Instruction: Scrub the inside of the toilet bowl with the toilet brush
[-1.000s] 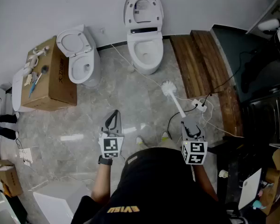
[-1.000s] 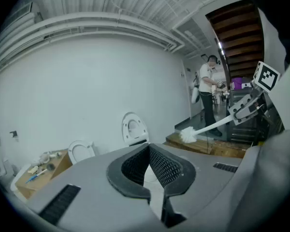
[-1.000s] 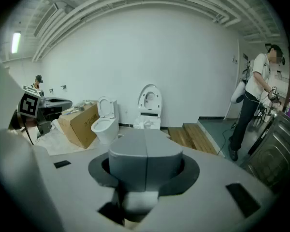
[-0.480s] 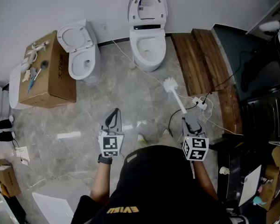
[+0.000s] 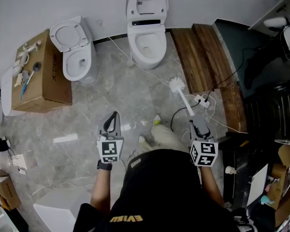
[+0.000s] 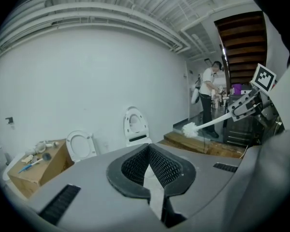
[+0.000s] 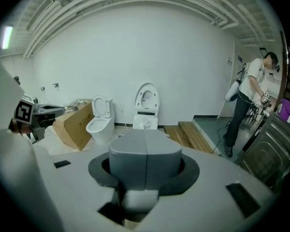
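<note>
One wooden platform runs down the right edge of the floor, and one cardboard box sits at its left edge. Between them, along the far edge against the wall, you have two toilets with lids raised: the right toilet and the left toilet, which is just beside the box.

You hold both arms forward and low. Your left hand-held gripper is closed tip to tip with nothing in it and points toward the toilets. Your right hand-held gripper is clamped on the handle of the single toilet brush. Its white bristle head is held off the floor near the platform, well apart from either bowl.

Since half a second ago, one of your feet has stepped forward between the grippers, and the grippers' pose is unchanged.
</note>
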A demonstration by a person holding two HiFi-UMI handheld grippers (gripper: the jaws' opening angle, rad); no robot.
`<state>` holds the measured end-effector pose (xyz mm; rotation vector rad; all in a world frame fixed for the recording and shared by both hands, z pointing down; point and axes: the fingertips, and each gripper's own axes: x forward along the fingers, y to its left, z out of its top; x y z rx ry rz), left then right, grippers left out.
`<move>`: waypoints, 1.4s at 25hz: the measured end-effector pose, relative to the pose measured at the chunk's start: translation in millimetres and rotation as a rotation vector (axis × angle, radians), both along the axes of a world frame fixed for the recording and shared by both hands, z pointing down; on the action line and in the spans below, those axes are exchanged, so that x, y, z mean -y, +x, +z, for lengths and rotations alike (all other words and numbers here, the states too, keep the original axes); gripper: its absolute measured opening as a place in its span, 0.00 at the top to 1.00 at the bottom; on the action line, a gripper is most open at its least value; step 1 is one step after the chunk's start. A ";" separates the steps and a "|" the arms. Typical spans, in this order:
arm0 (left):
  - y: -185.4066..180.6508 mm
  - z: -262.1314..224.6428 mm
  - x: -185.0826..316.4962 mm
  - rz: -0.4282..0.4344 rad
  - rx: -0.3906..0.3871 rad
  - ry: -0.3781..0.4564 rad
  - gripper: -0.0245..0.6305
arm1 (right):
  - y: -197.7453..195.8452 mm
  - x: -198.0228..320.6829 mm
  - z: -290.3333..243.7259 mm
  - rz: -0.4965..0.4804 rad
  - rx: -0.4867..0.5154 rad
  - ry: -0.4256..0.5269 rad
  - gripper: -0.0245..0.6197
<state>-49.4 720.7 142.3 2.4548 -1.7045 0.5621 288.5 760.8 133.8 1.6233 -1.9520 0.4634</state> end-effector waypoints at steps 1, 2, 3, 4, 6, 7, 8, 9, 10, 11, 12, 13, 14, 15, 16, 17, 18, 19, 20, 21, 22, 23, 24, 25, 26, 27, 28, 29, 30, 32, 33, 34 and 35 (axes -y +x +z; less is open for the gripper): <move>0.9 1.5 5.5 0.001 -0.001 -0.004 0.93 | 1.5 5.2 2.0 0.006 -0.005 -0.004 0.71; 2.6 2.2 11.6 0.004 -0.002 -0.009 0.93 | 3.3 11.5 4.3 0.011 -0.008 -0.008 0.71; 4.6 2.0 18.0 0.007 -0.002 -0.013 0.93 | 4.6 18.9 7.2 0.016 -0.008 -0.013 0.71; 6.2 0.7 25.3 0.010 -0.005 -0.014 0.93 | 5.1 27.7 10.7 0.018 -0.004 -0.020 0.71; 7.3 -2.6 44.5 0.014 -0.007 -0.012 0.93 | 4.7 50.3 18.9 0.016 0.007 -0.032 0.71; 6.6 -3.2 57.1 0.014 -0.003 -0.010 0.93 | 4.1 64.5 23.3 0.012 0.011 -0.035 0.71; 5.1 -2.8 72.1 0.014 0.004 -0.010 0.93 | 3.1 81.2 28.2 0.006 0.014 -0.036 0.71; 3.0 -1.5 89.9 0.013 0.014 -0.010 0.93 | 1.9 100.9 33.5 0.000 0.017 -0.034 0.71; 0.8 0.3 110.1 0.013 0.026 -0.011 0.93 | 0.7 123.3 39.2 -0.004 0.021 -0.034 0.71; -0.6 1.9 131.9 0.012 0.038 -0.014 0.93 | 0.2 147.3 45.0 -0.006 0.027 -0.037 0.71; -0.9 2.8 154.5 0.011 0.049 -0.016 0.93 | 1.1 172.1 50.8 -0.005 0.034 -0.043 0.71; 0.0 3.1 178.0 0.006 0.057 -0.017 0.93 | 3.4 197.9 56.3 -0.004 0.039 -0.051 0.71; 1.7 2.7 202.6 -0.002 0.062 -0.016 0.93 | 6.7 224.9 61.2 -0.007 0.042 -0.061 0.71; 4.1 1.8 228.5 -0.013 0.065 -0.015 0.93 | 10.4 253.4 65.5 -0.012 0.042 -0.073 0.71; 7.4 0.6 255.4 -0.023 0.064 -0.017 0.93 | 13.9 282.7 68.9 -0.020 0.039 -0.086 0.71; 11.7 -0.9 282.6 -0.030 0.060 -0.024 0.93 | 17.0 312.1 70.7 -0.030 0.036 -0.099 0.71; 17.1 -3.1 309.4 -0.031 0.053 -0.035 0.93 | 19.8 340.7 70.9 -0.040 0.035 -0.111 0.71; 22.7 -6.3 335.0 -0.027 0.047 -0.045 0.93 | 22.1 367.4 69.8 -0.049 0.036 -0.123 0.71; 27.7 -10.0 359.2 -0.020 0.044 -0.054 0.93 | 23.9 392.4 68.2 -0.058 0.039 -0.133 0.71; 31.7 -13.5 382.0 -0.014 0.043 -0.059 0.93 | 25.1 416.0 66.5 -0.068 0.041 -0.141 0.71; 34.7 -16.0 403.5 -0.011 0.042 -0.061 0.93 | 26.3 438.4 65.3 -0.077 0.042 -0.145 0.71; 37.1 -17.0 423.5 -0.010 0.039 -0.062 0.93 | 27.7 459.1 65.0 -0.085 0.040 -0.148 0.71; 39.4 -16.7 442.1 -0.013 0.036 -0.062 0.93 | 29.5 478.1 65.8 -0.090 0.037 -0.150 0.71; 41.7 -14.9 459.2 -0.018 0.032 -0.063 0.93 | 31.6 494.8 67.6 -0.095 0.032 -0.153 0.71; 43.6 -12.1 474.4 -0.022 0.029 -0.065 0.93 | 33.6 508.6 70.7 -0.100 0.027 -0.160 0.71; 45.1 -8.8 487.4 -0.027 0.027 -0.069 0.93 | 35.2 519.1 75.1 -0.107 0.020 -0.175 0.71; 45.5 -5.3 498.6 -0.032 0.023 -0.073 0.93 | 35.9 526.7 80.7 -0.117 0.013 -0.197 0.71; 44.3 -1.7 508.6 -0.039 0.018 -0.077 0.93 | 35.5 532.5 87.7 -0.132 0.006 -0.225 0.71; 41.9 2.2 518.0 -0.049 0.013 -0.080 0.93 | 34.2 537.4 95.7 -0.150 -0.002 -0.258 0.71; 36.2 9.7 535.1 -0.070 0.013 -0.081 0.93 | 30.8 545.4 111.8 -0.179 -0.011 -0.315 0.71; 33.7 12.4 542.4 -0.074 0.018 -0.077 0.93 | 29.0 548.9 118.6 -0.185 -0.014 -0.335 0.71; 31.7 14.2 548.6 -0.071 0.022 -0.070 0.93 | 27.1 552.4 124.3 -0.185 -0.017 -0.348 0.71; 29.7 15.3 553.9 -0.065 0.021 -0.062 0.93 | 25.1 556.1 128.7 -0.180 -0.021 -0.357 0.71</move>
